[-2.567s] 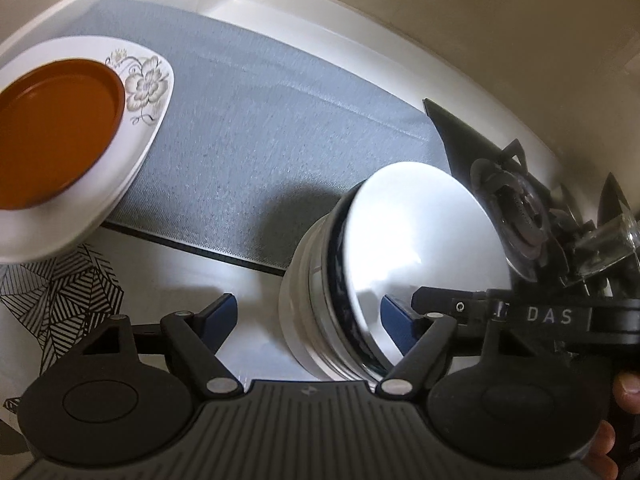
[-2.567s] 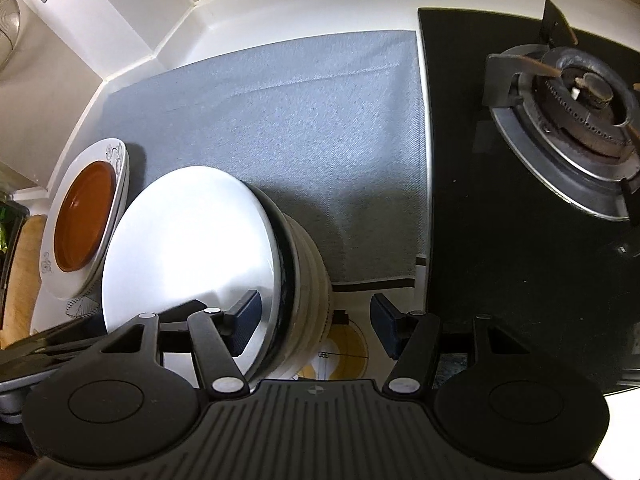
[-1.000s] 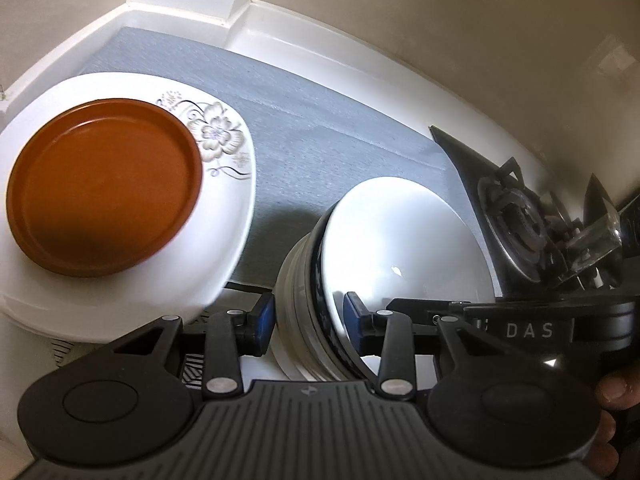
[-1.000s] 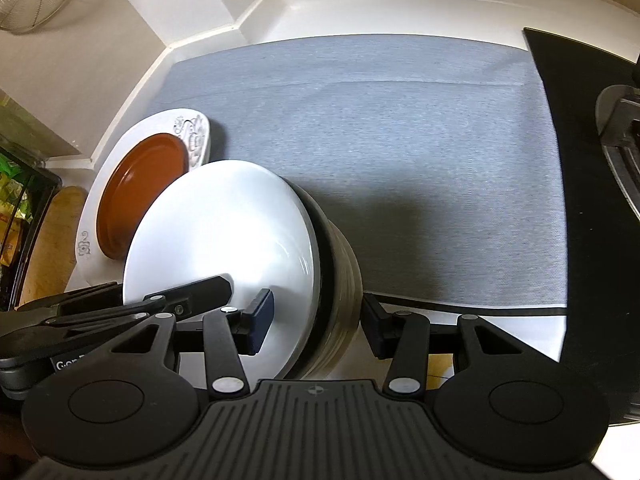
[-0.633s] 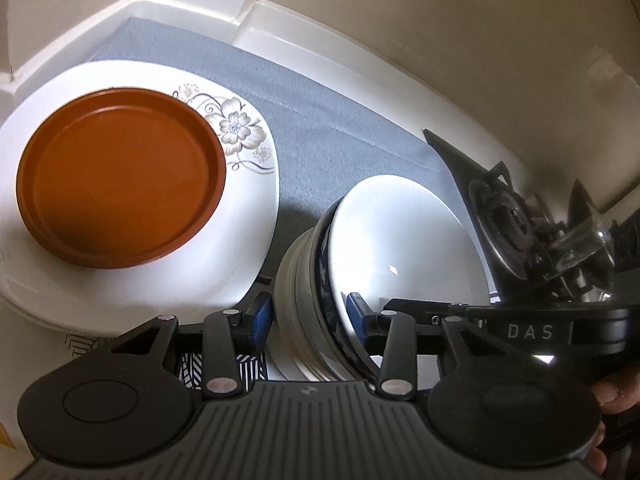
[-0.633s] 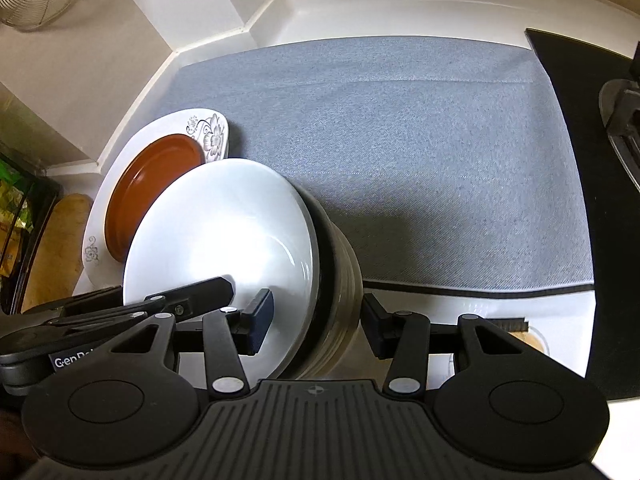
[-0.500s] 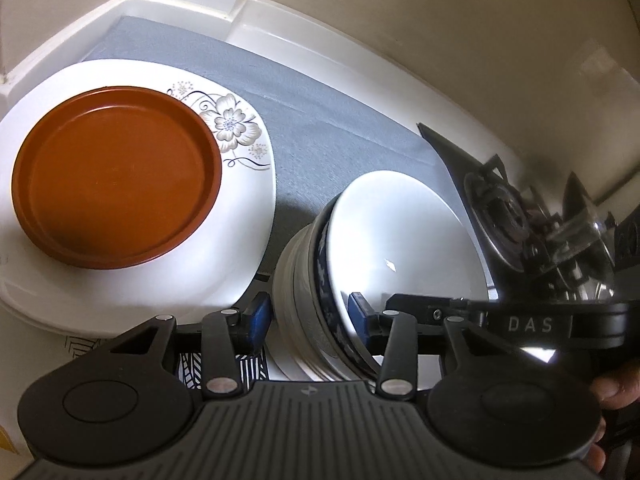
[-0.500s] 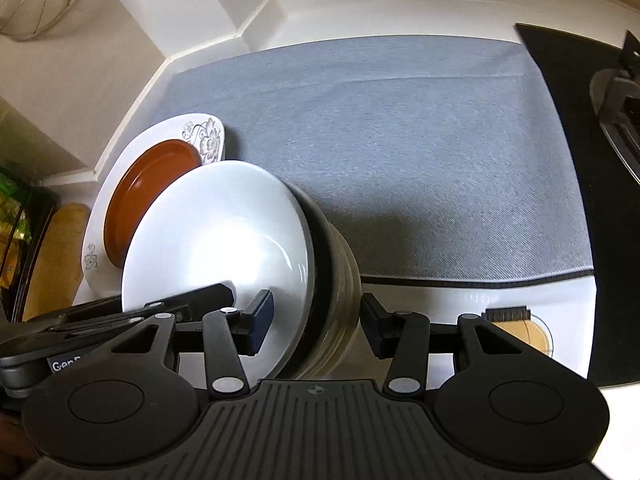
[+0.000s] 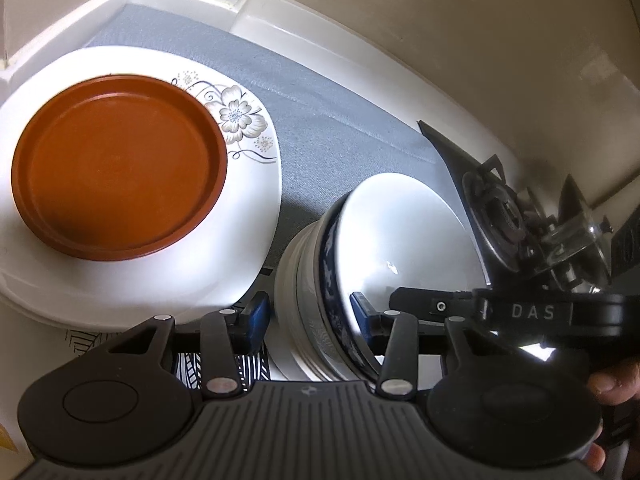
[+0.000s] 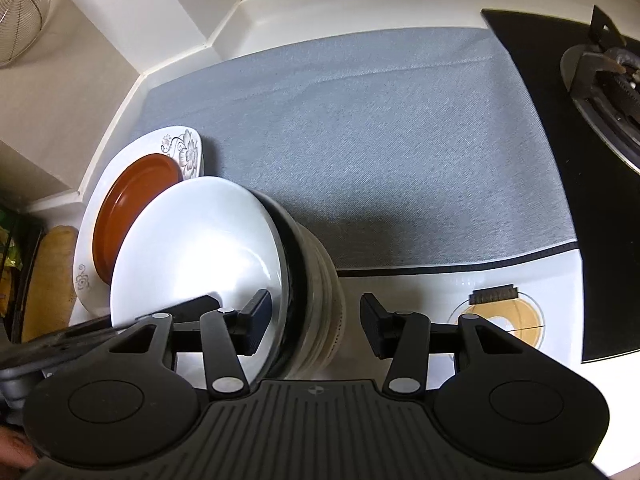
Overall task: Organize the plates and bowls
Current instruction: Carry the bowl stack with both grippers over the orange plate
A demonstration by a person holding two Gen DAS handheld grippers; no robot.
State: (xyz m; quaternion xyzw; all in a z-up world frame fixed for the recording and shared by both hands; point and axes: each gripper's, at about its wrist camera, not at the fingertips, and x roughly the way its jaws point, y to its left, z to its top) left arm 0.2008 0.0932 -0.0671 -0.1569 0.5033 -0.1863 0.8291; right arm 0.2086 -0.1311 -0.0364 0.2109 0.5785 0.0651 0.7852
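Left gripper (image 9: 310,312): jaws apart and just been opening. They straddled the near rim of the bowl stack (image 9: 300,280), one pad outside its ribbed wall with a sliver of gap, the other inside the top bowl. I saw no squeeze.

Right gripper (image 10: 312,320): jaws apart too, over the same stack from the other side. Its left pad sat inside the top bowl and its right pad stood clear of the outer wall.

The stack was several nested bowls. A plain white bowl (image 10: 200,248) sat on top, empty, with a dark blue-patterned one under it and pale ribbed ones lower down. It looked tipped toward the left in both views. It sat at the near edge of the grey mat (image 10: 400,140), toward the mat's left end.

Just left of it, a floral plate (image 9: 240,240) carried a brown plate (image 9: 116,168), which was empty. I couldn't tell if the stack touched the floral plate.

Around that:
- The rest of the mat was bare, running to the far wall.
- A black hob with a burner (image 10: 600,80) sat at the right, well apart from the stack.
- A wire strainer (image 10: 20,12) hung far left.

Each gripper blocked part of the other's view of the bowl.

Both grippers pitched steeply down. A person's fingers (image 9: 608,384) wrapped the right gripper's handle.
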